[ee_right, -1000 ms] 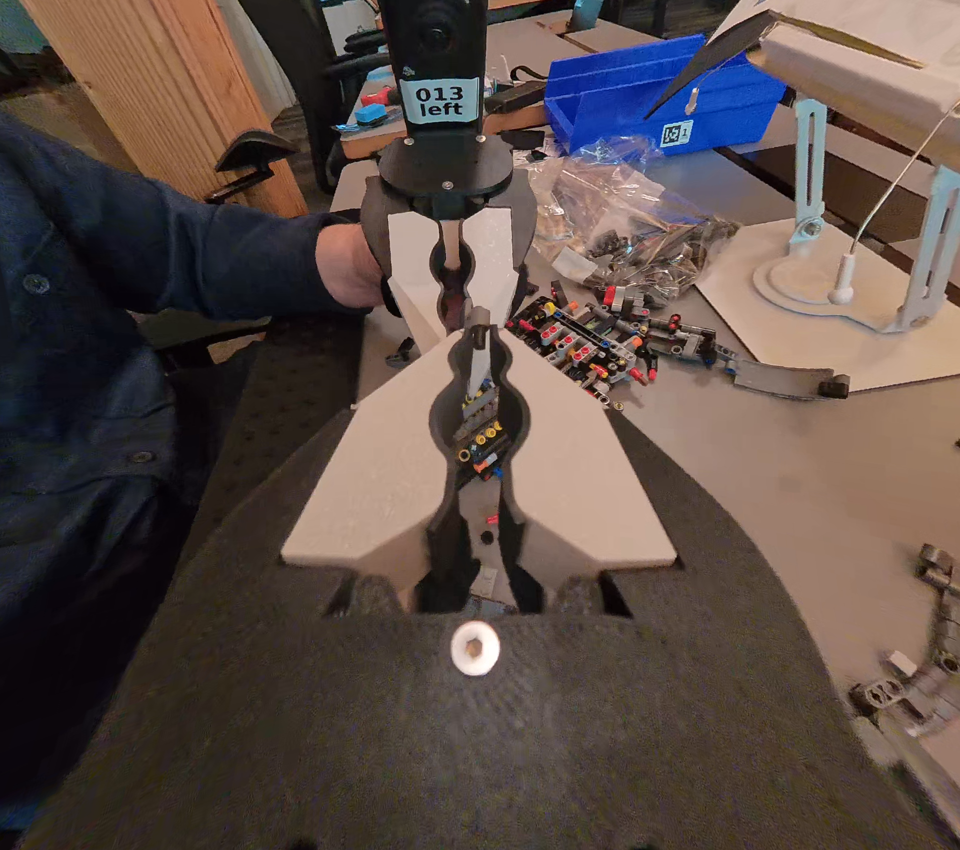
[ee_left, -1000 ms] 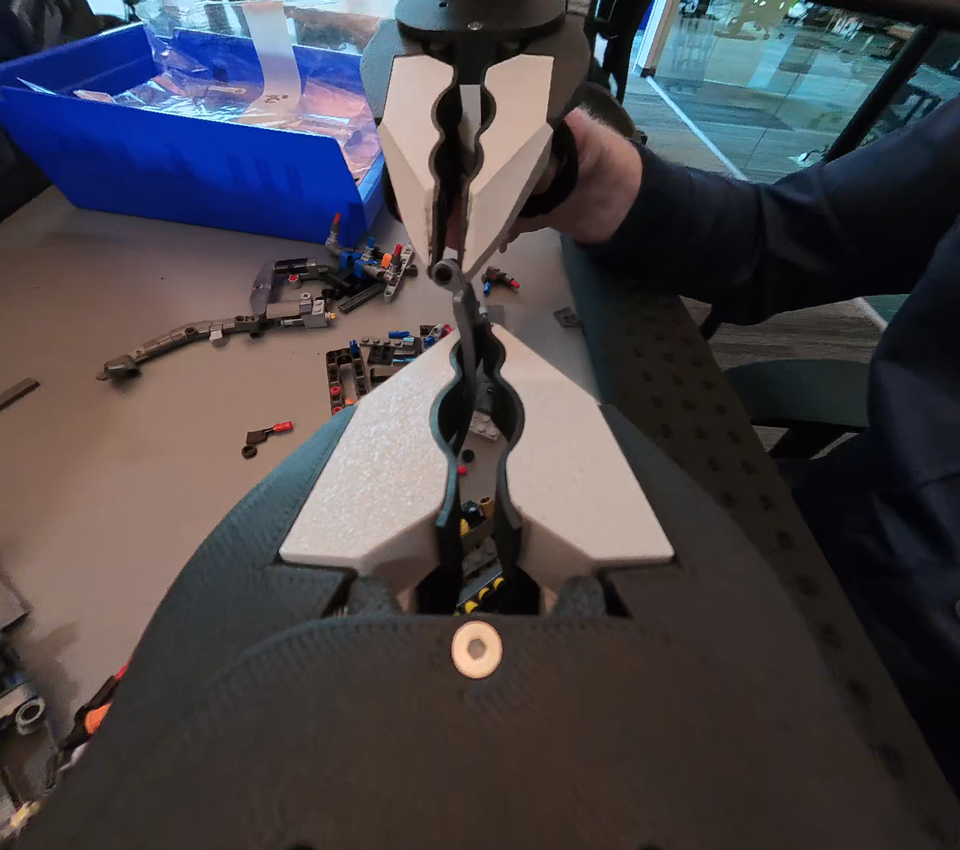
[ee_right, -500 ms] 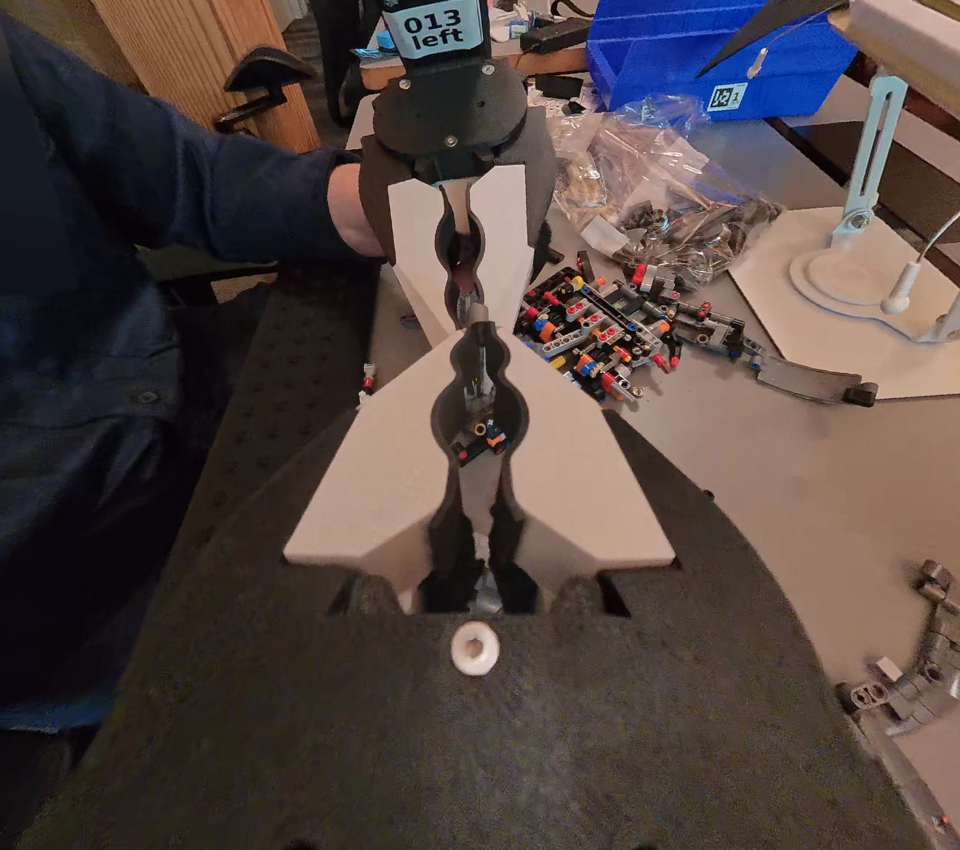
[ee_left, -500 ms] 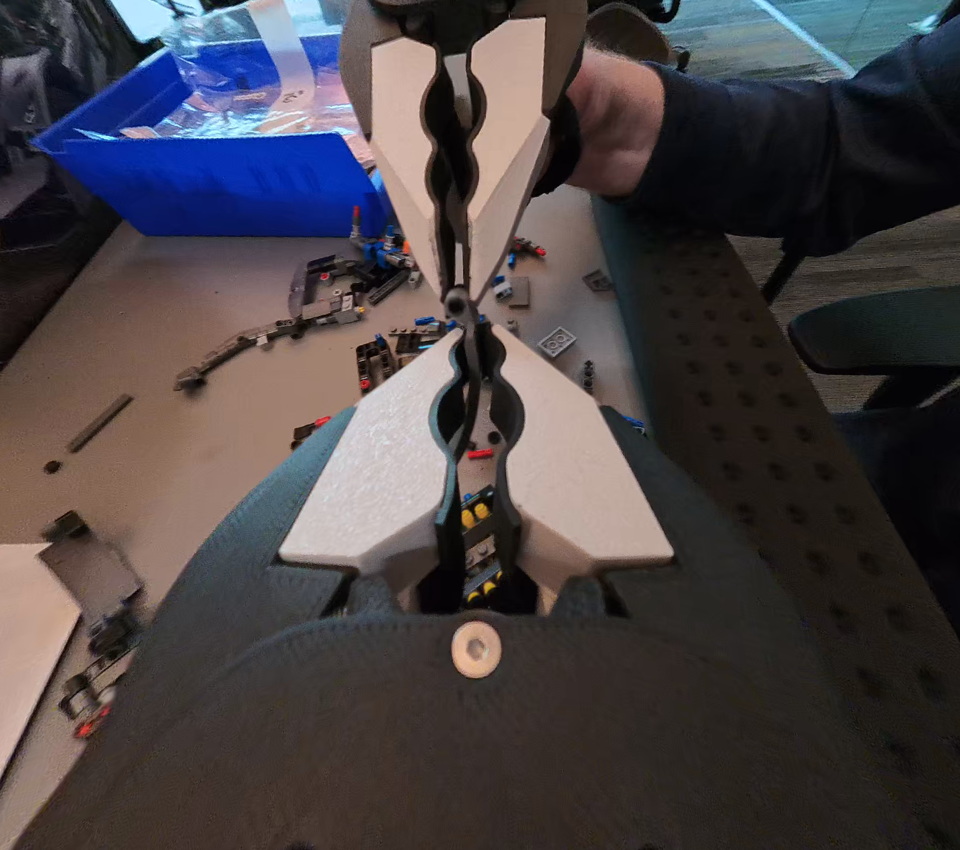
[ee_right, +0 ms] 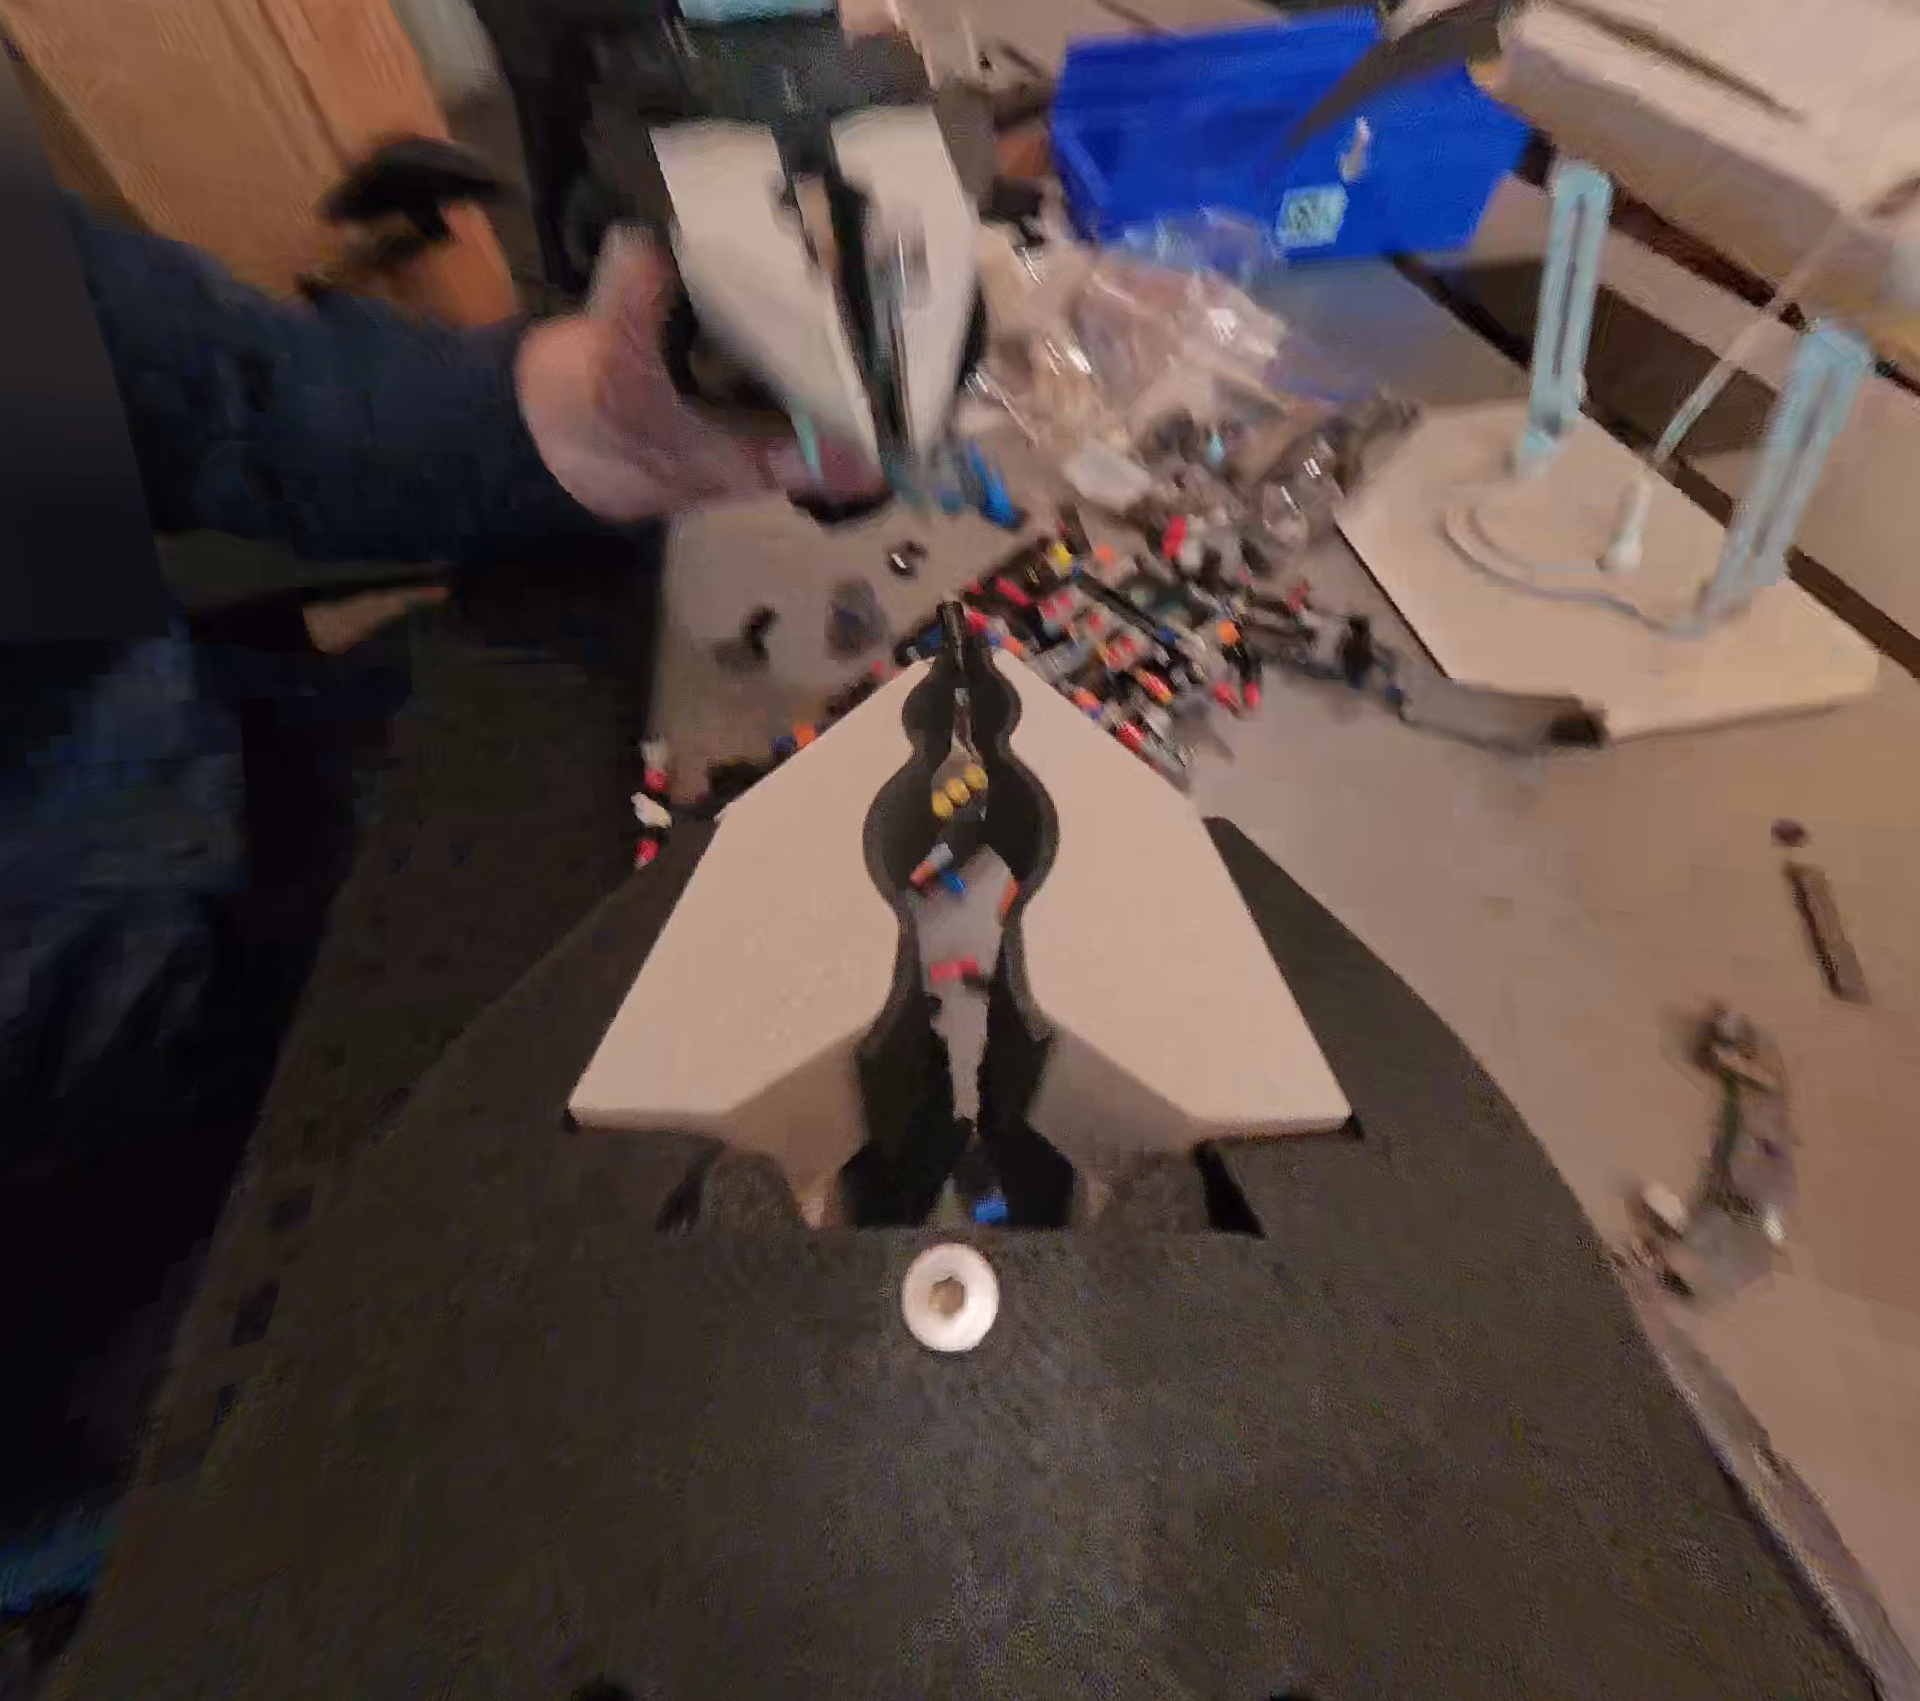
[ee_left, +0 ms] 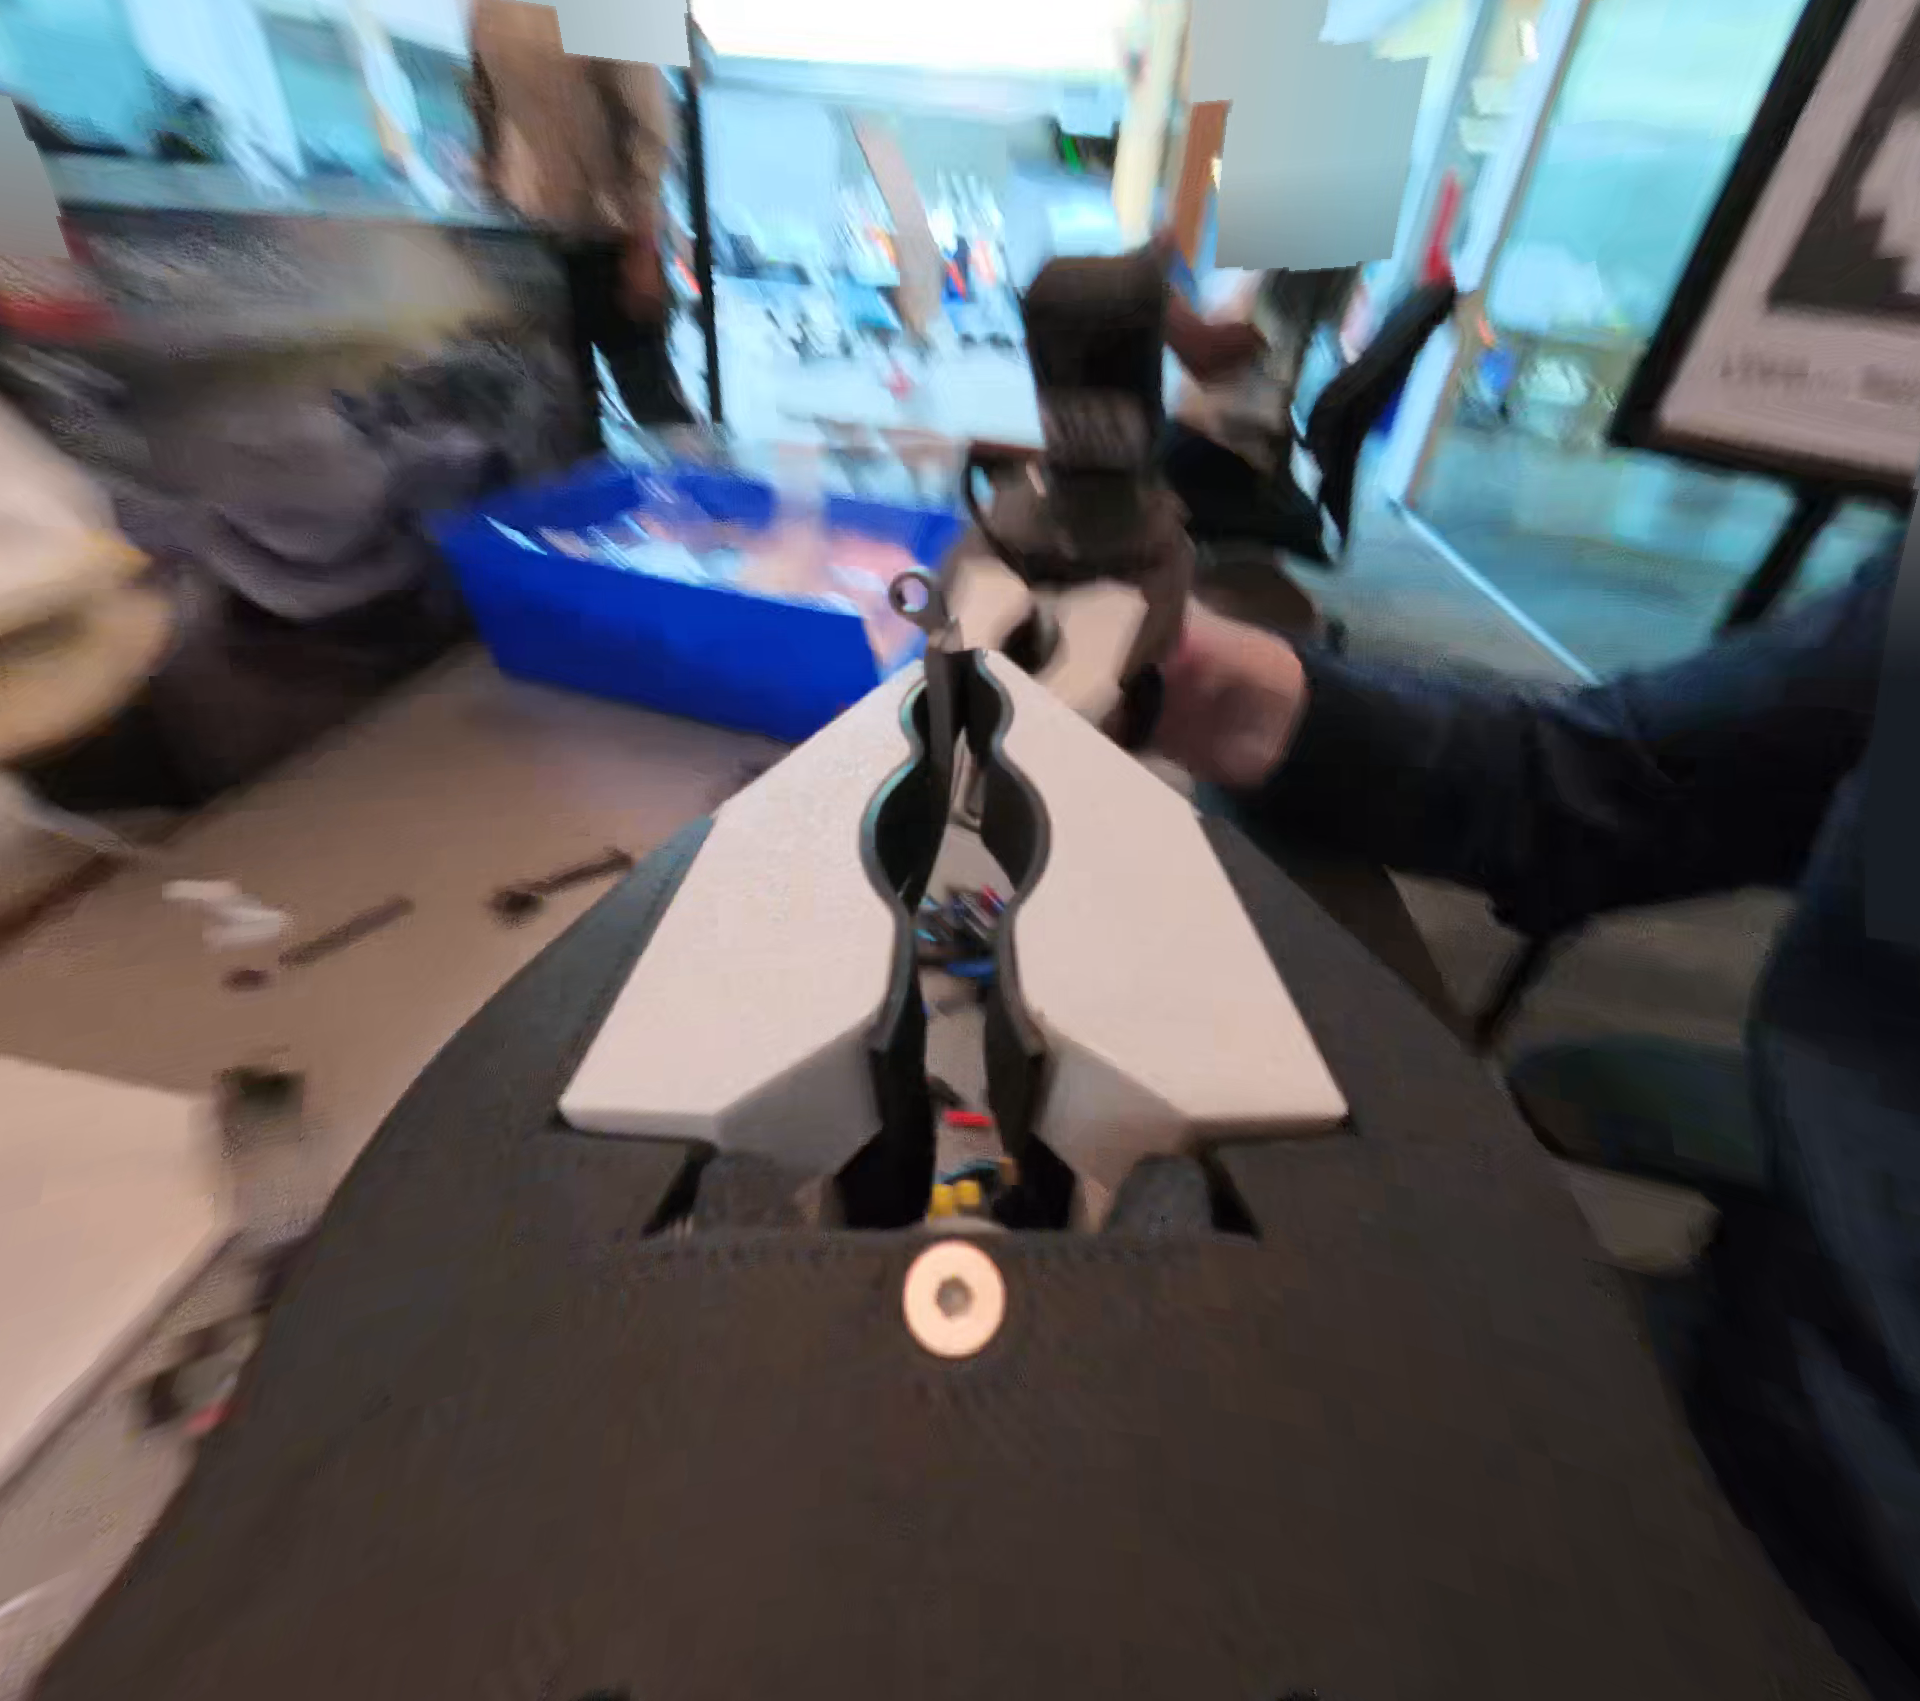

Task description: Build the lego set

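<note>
Protruding from the tip of the left gripper (ee_left: 958, 669), a thin dark lego rod w/ a ring end (ee_left: 928, 612) is clenched between its fingers, held up in the air above the table (ee_left: 395, 820). A small dark piece (ee_right: 951, 625) is pinched at the tip of the right gripper (ee_right: 961, 675), over the loose lego pile (ee_right: 1122, 623) near the table's front edge. A blue bin (ee_left: 665, 623) is seen toward the far edge; both views are blurred.

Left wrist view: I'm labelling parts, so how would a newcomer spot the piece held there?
Find the blue bin. Before its right end, the left gripper has its jaws shut on a thin dark piece. Unlike the loose parts on the table, it ends in a small ring.
</note>
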### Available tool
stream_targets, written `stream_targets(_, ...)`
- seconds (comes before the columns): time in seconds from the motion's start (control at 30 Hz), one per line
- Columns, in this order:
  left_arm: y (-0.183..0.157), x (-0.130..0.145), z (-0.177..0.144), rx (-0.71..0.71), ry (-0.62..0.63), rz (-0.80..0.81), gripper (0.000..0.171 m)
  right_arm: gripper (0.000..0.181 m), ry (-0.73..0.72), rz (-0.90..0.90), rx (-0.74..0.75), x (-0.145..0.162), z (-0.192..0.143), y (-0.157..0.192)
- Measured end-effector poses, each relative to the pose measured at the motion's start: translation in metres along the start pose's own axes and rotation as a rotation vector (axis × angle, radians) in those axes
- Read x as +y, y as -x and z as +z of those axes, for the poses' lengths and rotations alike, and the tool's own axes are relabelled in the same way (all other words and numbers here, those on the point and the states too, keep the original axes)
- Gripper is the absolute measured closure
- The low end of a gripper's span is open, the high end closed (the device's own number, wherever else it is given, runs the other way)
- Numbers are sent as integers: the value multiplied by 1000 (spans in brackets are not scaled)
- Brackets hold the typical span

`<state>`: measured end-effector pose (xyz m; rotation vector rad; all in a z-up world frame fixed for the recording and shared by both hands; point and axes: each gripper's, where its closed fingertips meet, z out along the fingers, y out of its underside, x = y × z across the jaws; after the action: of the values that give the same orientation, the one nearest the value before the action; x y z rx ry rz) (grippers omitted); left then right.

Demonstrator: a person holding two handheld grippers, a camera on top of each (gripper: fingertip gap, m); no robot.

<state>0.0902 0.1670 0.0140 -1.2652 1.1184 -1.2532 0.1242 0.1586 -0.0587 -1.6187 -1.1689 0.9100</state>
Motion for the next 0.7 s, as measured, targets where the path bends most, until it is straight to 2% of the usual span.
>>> stream_targets(0.03, 10, -9, -15, -69, -12, 56, 171, 181, 9, 28, 1, 4, -1, -1)
stream_targets(0.07, 10, -3, -19, -83, 29, 88, 171, 181, -24, 52, -25, 0, -3, 2)
stream_targets(0.17, 6, 26, 1, -28, 102, 49, 171, 181, 63, 49, -13, 15, -1, -5)
stream_targets(0.27, -6, 35, 11, 113, 126, -16, 171, 180, 208, 56, 10, 49, 0, -14)
stream_targets(0.33, 6, 40, 12, 68, 96, -51, 171, 180, 288, 41, 29, 64, -4, -16)
stream_targets(0.4, 8, 41, 12, 87, 93, -78, 171, 179, 350, 70, -17, 79, -2, -10)
stream_targets(0.53, 9, 35, 11, 128, 46, -143, 171, 161, 486, 88, -22, 107, 5, -12)
stream_targets(0.6, 10, 34, 12, 141, 18, -186, 171, 160, 500, 83, -10, 107, 6, -15)
stream_targets(0.7, 9, 30, 16, 176, -23, -238, 171, 166, 336, 40, 5, 71, 11, -13)
